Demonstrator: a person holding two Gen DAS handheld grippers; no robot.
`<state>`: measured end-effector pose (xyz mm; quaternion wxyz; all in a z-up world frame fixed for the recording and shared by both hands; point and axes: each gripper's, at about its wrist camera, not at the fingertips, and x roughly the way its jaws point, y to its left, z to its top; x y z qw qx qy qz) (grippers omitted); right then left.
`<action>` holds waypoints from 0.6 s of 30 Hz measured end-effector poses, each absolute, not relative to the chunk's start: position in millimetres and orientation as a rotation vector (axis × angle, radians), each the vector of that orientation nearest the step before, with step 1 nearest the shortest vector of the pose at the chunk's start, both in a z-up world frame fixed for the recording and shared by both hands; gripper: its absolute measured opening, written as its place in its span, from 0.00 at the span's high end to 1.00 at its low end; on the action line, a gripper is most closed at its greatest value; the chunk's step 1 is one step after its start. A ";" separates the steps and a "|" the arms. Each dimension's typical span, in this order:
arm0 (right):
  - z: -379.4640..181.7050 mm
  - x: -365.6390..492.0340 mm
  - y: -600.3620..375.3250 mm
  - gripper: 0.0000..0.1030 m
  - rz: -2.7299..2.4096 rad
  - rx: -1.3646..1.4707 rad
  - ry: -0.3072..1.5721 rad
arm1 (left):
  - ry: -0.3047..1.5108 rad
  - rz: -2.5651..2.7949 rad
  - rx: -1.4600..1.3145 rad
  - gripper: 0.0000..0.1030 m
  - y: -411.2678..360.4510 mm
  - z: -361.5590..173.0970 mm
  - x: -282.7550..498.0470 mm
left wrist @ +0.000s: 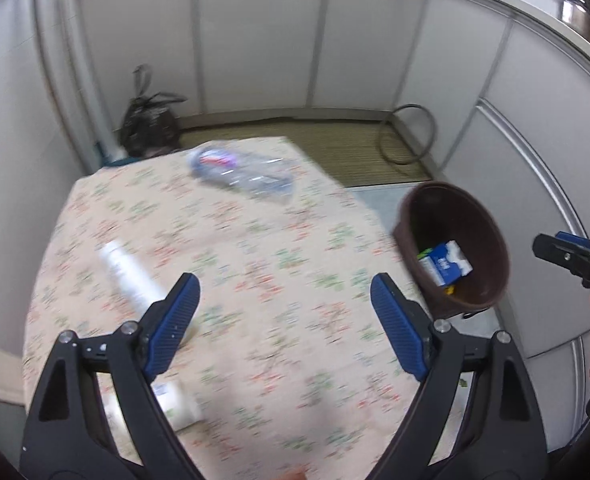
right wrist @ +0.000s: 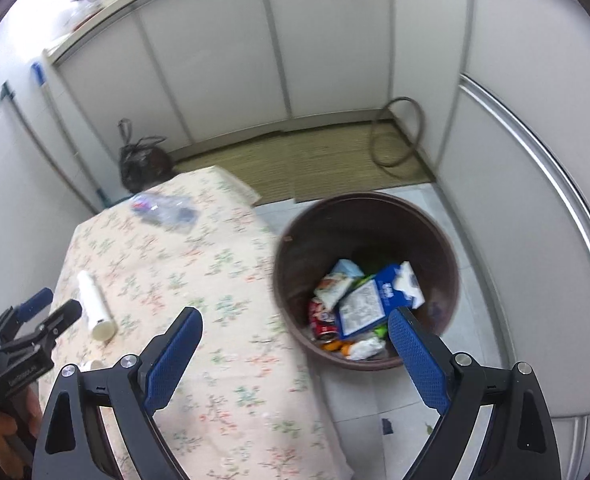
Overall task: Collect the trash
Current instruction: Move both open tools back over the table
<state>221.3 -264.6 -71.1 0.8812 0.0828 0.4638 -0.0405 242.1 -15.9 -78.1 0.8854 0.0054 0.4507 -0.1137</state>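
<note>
Now | left gripper (left wrist: 285, 308) wide, empty | right gripper (right wrist: 295, 340) wide, empty | blue carton (right wrist: 379, 300) print unreadable

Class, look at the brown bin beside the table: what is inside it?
The brown bin holds a blue-and-white carton, a snack packet, a red can and crumpled paper. Whatever lies beneath them is covered.

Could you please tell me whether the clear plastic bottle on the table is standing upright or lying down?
Lying down: the clear plastic bottle rests lengthwise on the floral tablecloth, near the far edge.
</note>
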 end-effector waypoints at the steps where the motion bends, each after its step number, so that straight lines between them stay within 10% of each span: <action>1: -72.2 222.6 -257.3 0.08 -0.076 0.162 0.968 | 0.949 -0.213 0.003 0.15 -4.3 -79.7 242.4; 18: -124.1 279.4 -157.8 0.08 0.007 0.072 1.038 | 1.142 0.050 -0.260 0.18 105.2 -168.6 299.3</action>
